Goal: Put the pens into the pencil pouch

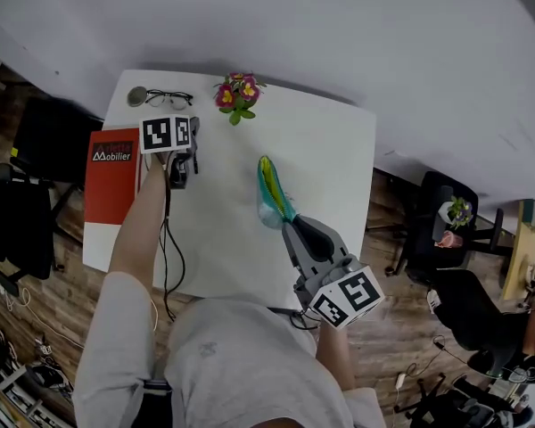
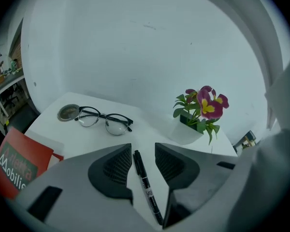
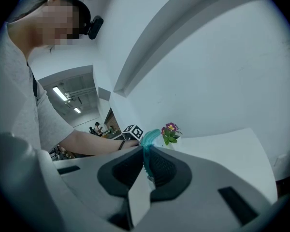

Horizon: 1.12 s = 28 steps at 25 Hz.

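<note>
Straddling a black pen that lies on the white table, the left gripper has its jaws spread, pads clear of it; the right gripper pinches the teal pencil pouch over mid-table. This pen looks not yet grasped or pouched; the pouch's contents are hidden. Counted: one pen, one pouch, one pair of glasses, one flower pot, one red booklet

A red booklet on the table carries a dark label reading "Mobilier" in white; the left gripper view cuts it to "Mobili", and the paler word above cannot be read. The black pen bears print too fine to read. Black-and-white square markers, without letters, cover the cubes of the left hand-held gripper and right hand-held gripper.
</note>
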Tool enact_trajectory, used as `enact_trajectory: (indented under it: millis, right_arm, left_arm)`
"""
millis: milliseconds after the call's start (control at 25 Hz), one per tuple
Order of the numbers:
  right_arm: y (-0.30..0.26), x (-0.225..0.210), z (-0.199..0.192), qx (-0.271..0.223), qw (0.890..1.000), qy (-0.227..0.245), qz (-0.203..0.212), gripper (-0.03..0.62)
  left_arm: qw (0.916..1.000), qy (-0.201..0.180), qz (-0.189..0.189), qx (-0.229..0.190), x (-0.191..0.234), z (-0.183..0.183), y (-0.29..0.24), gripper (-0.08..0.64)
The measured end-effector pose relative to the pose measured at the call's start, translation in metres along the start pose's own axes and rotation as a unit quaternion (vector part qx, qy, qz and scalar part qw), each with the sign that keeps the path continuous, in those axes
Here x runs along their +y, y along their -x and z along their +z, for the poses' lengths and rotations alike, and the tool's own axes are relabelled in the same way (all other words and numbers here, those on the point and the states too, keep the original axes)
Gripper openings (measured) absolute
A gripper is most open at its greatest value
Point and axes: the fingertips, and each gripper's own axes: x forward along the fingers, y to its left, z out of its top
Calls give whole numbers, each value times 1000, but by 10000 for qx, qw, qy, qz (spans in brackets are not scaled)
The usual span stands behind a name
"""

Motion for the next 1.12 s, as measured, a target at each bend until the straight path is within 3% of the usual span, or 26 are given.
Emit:
enact_trajectory:
  millis: [400,560,800,960,1120]
  right_arm:
    - [-8,-18,-5,124,9998,-146,43,57]
    - [-10,-19,-8,155,9997,-176,71,57]
    - [-12,-17,-6,166,9997,-159,109,57]
    - [-15,-12,-7,176,9996,-130,149,57]
    - [-17,-5,-6,175,9995,-92,248,57]
  left_arm:
    - [9961,-486,491,553,3,-12,-34,135]
    - [9951,-481,659,555,9,-16,-37,119]
    - [9952,-505,597,592,10,-17,-35,74]
    - [9981,-397,336,324,7,-13,-26,72]
    - [9987,-276,-138,-401,-12,10,0,71]
